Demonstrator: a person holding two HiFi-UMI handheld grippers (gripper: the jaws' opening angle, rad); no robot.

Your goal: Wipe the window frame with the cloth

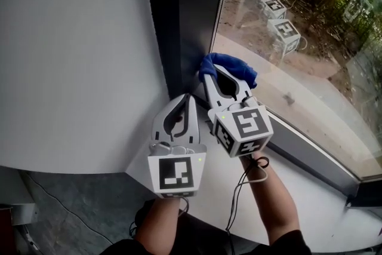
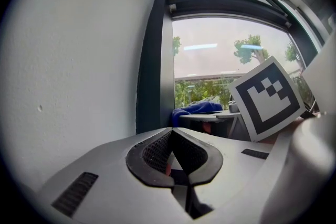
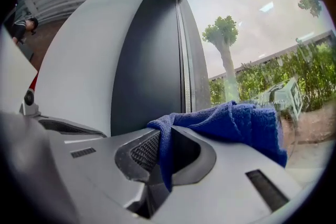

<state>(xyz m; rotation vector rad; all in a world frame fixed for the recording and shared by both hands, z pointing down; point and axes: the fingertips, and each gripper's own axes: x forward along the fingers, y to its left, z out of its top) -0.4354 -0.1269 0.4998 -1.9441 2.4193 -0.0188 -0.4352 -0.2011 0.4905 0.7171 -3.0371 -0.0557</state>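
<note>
Reference landmark: the dark vertical window frame [image 1: 185,9], set between the white wall [image 1: 71,57] on its left and the glass pane [image 1: 298,21] on its right.

Right tongs [image 1: 206,76]: the jaws are clamped on the blue cloth [image 1: 230,65]. In the right gripper view, a fold of the cloth [image 3: 236,123] is pinched between the two ribbed pads, and the rest is bunched over the upper right jaw and hangs off its right side. The jaw tips point at the foot of the window frame, on its glass side. In the head view the cloth sits at the frame's lower end, against the corner where the frame meets the glass. Whether the cloth actually presses on the frame surface cannot be told.

Left tongs [image 1: 188,97]: the jaws are brought together, tips meeting, with nothing gripped between them, as the left gripper view [image 2: 170,134] shows. These tongs sit below the foot of the window frame, just beside the right tongs and on their left, pointing towards the frame. They are apart from the cloth.

The marker cube [image 1: 246,128] of the right tongs lies over the white sill [image 1: 310,206], which runs below and to the right of the frame. A black cable [image 1: 239,188] loops down from that cube along the forearm. Both marker cubes appear as a reflection [image 1: 280,18] in the glass to the right of the frame.
</note>
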